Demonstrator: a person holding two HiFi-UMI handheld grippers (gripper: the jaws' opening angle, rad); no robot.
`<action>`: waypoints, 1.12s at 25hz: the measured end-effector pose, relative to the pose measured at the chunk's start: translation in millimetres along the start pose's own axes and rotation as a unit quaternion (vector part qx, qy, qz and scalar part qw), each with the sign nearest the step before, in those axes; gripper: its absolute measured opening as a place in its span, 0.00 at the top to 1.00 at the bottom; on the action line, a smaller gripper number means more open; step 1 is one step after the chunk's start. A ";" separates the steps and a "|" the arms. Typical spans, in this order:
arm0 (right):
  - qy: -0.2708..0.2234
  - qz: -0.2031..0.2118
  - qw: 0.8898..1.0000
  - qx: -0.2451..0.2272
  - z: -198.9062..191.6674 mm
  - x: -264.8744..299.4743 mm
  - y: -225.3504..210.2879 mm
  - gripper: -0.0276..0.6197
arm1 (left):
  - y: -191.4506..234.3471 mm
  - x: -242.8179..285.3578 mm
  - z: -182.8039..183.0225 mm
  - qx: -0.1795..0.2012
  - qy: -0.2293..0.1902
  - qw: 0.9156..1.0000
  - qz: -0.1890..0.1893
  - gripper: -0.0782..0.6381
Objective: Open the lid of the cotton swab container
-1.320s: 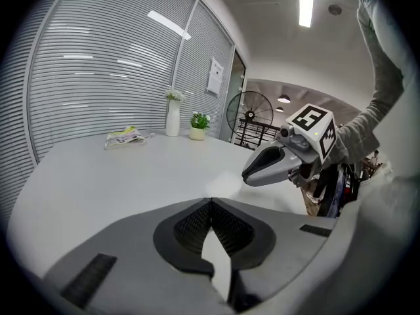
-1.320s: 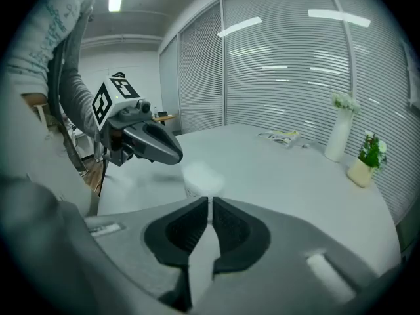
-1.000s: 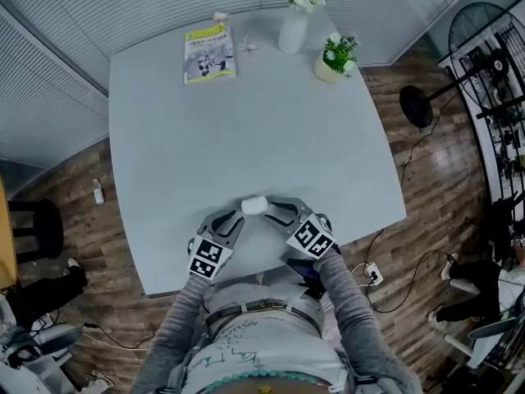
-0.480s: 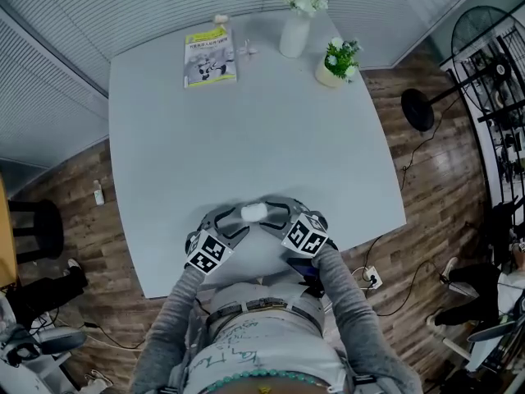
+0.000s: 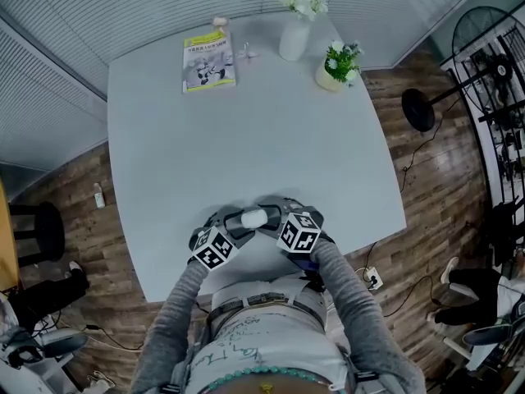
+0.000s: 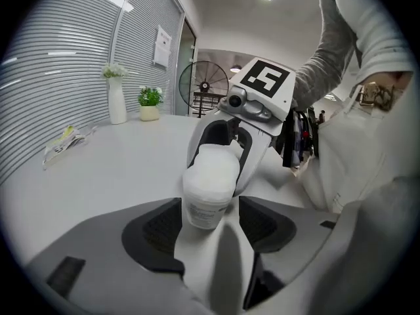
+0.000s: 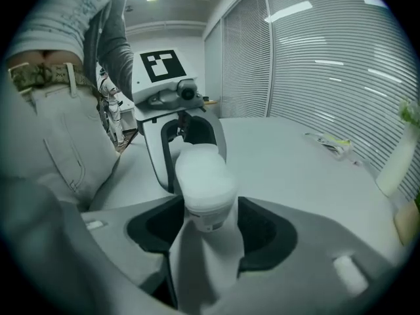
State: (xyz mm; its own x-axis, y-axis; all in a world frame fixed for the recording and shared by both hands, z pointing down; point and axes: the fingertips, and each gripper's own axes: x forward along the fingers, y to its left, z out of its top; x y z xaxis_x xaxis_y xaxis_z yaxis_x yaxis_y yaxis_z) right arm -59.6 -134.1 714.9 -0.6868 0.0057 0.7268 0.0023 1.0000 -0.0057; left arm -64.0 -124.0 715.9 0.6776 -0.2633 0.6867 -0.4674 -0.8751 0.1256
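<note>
Left gripper and right gripper have just been opening their jaws. Both now stand released around the cotton swab container, which is between them. It would be best if one gripper clamps low on the body and the other takes only the lid. The container is small, white and apparently upright, with a wider lid, near the table's front edge.

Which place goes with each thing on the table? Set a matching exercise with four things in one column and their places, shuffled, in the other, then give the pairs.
Things
1. container
2. booklet
3. vase
4. plant

Places
A. far left part of the table
B. by the near edge
C. far right, to the right of the vase
D. far edge, between booklet and plant

Pairs: 1-B, 2-A, 3-D, 4-C
</note>
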 end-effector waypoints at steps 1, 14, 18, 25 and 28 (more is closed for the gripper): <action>0.000 0.005 1.000 -0.004 -0.2 0.8 0.0 0.57 | -0.7 2.0 0.9 0.003 0.003 1.000 -0.002 0.52; -0.010 0.033 0.999 -0.012 -1.6 15.6 0.9 0.60 | 7.7 6.3 -1.6 -0.005 0.006 1.000 0.001 0.61; -0.012 0.032 0.999 -0.016 -1.9 15.9 -0.1 0.60 | 8.3 6.3 -0.8 -0.010 0.006 1.000 0.002 0.61; -0.014 0.036 0.999 -0.035 7.7 9.5 2.7 0.60 | 5.6 -3.8 4.3 -0.011 0.000 1.000 0.004 0.61; -0.022 0.034 0.998 -0.039 17.1 1.0 3.4 0.60 | 3.9 -12.9 11.8 -0.013 -0.008 1.000 0.007 0.61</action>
State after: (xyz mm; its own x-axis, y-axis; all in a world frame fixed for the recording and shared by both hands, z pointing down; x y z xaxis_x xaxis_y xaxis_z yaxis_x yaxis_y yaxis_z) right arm -72.7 -130.7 703.8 -0.7150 0.0761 0.6949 0.1062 0.9943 0.0004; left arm -67.9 -128.9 699.1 0.6802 -0.2814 0.6769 -0.4912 -0.8604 0.1359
